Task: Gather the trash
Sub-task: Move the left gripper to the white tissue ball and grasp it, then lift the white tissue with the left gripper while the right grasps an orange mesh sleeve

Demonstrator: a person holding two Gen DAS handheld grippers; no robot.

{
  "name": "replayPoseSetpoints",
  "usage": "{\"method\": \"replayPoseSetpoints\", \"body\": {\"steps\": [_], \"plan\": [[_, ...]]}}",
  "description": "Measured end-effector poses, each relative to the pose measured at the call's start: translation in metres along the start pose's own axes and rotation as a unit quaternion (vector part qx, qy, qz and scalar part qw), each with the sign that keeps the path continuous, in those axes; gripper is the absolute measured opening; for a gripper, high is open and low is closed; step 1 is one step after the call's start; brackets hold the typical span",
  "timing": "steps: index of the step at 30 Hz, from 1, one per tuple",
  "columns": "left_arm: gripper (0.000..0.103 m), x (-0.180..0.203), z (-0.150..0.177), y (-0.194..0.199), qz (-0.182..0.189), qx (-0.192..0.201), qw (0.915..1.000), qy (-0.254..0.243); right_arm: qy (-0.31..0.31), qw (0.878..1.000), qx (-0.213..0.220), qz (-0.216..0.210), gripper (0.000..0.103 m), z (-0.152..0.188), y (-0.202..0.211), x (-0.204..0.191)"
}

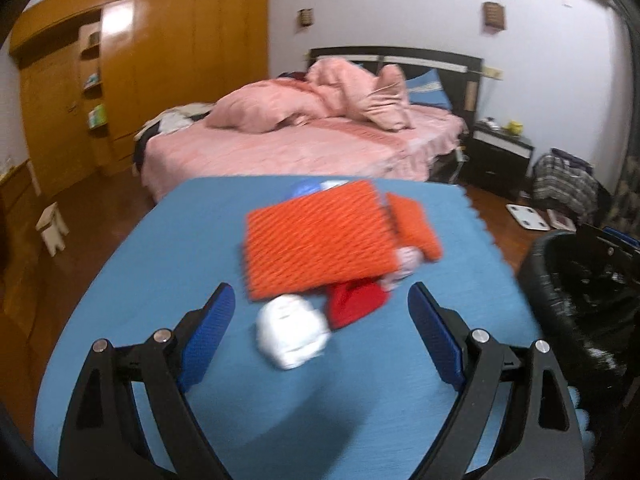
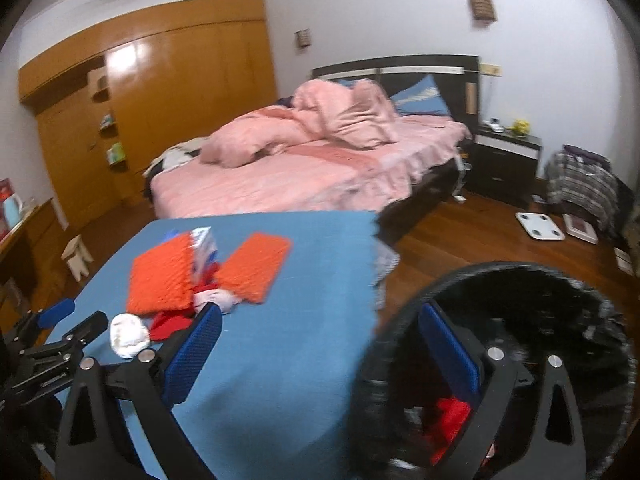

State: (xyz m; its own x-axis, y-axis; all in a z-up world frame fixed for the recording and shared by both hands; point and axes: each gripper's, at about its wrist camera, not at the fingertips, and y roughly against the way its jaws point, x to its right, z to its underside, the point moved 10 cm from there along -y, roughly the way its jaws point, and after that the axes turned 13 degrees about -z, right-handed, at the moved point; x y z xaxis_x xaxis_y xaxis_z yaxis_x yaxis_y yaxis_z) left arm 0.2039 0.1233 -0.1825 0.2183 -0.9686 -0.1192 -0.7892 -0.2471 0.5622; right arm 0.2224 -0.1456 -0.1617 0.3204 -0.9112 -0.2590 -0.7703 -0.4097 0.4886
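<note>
1. Trash lies in a loose heap on the blue worktop (image 1: 168, 248): a large orange foam net sheet (image 1: 320, 240) on top, a smaller orange piece (image 1: 414, 224) beside it, a red wrapper (image 1: 356, 304) poking out beneath, and a crumpled white tissue wad (image 1: 290, 330) at the near edge of the pile.
2. Left claw (image 1: 322, 340) hangs over the worktop with its blue pads spread wide; the white wad sits between them in view, and neither pad touches it.
3. Right claw (image 2: 320, 356) is also spread wide and holds nothing; one finger is over the worktop edge, the other over the mouth of the bin.
4. Black bin (image 2: 520, 280), lined with a black bag, stands just beside the worktop on the right, with something red (image 2: 450, 416) already inside.
5. Behind the worktop stands a bed (image 1: 288, 148) with pink bedding, and a wooden wardrobe (image 1: 168, 48) fills the left wall.
6. Both views are somewhat blurred, so the small items under the orange sheets cannot be named.
</note>
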Motion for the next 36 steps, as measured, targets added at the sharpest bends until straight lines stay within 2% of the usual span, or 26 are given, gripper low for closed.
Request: {"method": "replayPoseSetpoints", "body": {"steps": [5, 12, 21, 23, 25, 26, 29, 36], "plan": [[0.086, -0.020, 0.016, -0.021, -0.009, -0.024, 0.9996, 0.014, 0.014, 1.000, -0.017, -0.009, 0.097, 0.014, -0.032, -0.022], [0.083, -0.018, 0.030, -0.041, -0.008, -0.042, 0.9989, 0.019, 0.028, 0.999, -0.042, -0.008, 0.097, 0.029, -0.062, -0.034], [0.064, -0.012, 0.042, -0.064, -0.002, -0.088, 0.9961, 0.012, 0.029, 0.998, -0.061, -0.003, 0.097, 0.043, -0.073, -0.032], [0.050, -0.009, 0.047, -0.069, 0.002, -0.100, 0.9950, 0.005, 0.029, 0.997, -0.064, -0.003, 0.097, 0.045, -0.074, -0.033], [0.043, -0.005, 0.049, -0.072, 0.010, -0.106, 0.9943, 0.000, 0.030, 0.997, -0.066, -0.004, 0.097, 0.047, -0.074, -0.034], [0.038, -0.004, 0.049, -0.071, 0.010, -0.104, 0.9945, -0.001, 0.030, 0.997, -0.068, -0.005, 0.097, 0.048, -0.075, -0.035], [0.034, -0.006, 0.049, -0.068, 0.011, -0.096, 0.9953, 0.007, 0.028, 0.997, -0.069, -0.005, 0.097, 0.048, -0.075, -0.035], [0.033, -0.020, 0.034, -0.044, 0.007, -0.061, 0.9975, 0.035, 0.029, 0.998, -0.059, -0.012, 0.097, 0.037, -0.073, -0.038]]}}
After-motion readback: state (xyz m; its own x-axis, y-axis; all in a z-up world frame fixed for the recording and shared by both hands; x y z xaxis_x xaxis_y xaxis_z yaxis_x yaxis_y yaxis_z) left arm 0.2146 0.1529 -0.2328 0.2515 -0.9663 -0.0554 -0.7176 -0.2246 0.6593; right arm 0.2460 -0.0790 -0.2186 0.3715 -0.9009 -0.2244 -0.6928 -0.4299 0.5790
